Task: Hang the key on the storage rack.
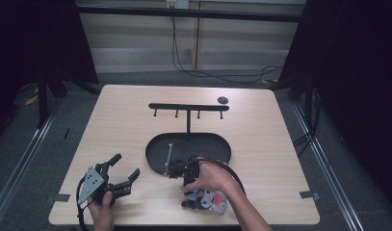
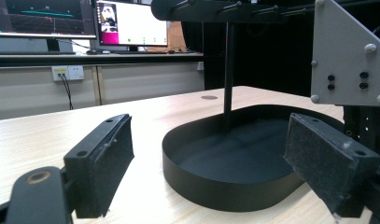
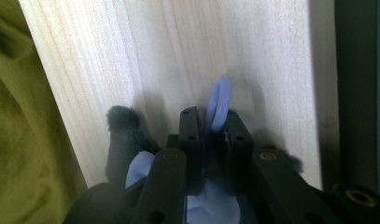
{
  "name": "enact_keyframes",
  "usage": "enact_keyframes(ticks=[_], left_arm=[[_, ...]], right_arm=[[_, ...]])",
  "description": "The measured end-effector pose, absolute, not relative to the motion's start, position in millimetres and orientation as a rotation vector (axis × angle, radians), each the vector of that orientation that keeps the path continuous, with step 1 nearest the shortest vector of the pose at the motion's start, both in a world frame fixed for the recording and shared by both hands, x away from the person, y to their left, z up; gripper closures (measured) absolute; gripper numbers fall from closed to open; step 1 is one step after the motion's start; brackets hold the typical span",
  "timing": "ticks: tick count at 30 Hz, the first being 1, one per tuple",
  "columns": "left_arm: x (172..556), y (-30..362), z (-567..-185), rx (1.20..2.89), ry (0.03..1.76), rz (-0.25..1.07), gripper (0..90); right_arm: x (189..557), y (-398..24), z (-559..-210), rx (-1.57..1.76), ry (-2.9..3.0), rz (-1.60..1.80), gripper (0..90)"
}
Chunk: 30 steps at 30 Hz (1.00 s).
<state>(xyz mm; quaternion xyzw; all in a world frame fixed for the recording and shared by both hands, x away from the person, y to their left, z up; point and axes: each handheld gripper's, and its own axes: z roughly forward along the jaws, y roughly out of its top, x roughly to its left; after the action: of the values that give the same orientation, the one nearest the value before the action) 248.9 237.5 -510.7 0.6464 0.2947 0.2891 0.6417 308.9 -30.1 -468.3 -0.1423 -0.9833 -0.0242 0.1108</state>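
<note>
A small plush toy [image 1: 209,200], grey, pink and dark, lies near the table's front edge. My right gripper [image 1: 189,191] points back toward the person over it, a hand wrapped round its body. In the right gripper view the right gripper [image 3: 210,117] is shut on the toy's pale blue ring [image 3: 220,99], with dark fur [image 3: 122,125] beside the jaws. At the front left my left gripper [image 1: 126,165] rests low over the table, open and holding nothing. Seen from the left gripper [image 2: 208,154], the black oval tray [image 2: 215,186] lies just ahead.
The black oval tray [image 1: 155,144] sits mid-table and carries a T-shaped hook rack [image 1: 189,107], whose post [image 2: 230,70] rises from the tray. A small dark disc [image 1: 223,100] lies behind it. The right gripper's grey plate [image 2: 346,51] stands by the tray's edge.
</note>
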Motion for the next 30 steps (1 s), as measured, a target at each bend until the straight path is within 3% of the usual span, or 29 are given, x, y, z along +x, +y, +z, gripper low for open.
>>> enact_keyframes(ticks=[13,30], left_arm=[[249,238,-511,1.473,0.670,0.659,15.3],[249,238,-511,1.473,0.671,0.659,15.3]], right_arm=[[310,-25,-468,-0.464,-2.920,-0.085,87.1],[310,-39,-446,-0.414,-2.869,-0.127,87.4]])
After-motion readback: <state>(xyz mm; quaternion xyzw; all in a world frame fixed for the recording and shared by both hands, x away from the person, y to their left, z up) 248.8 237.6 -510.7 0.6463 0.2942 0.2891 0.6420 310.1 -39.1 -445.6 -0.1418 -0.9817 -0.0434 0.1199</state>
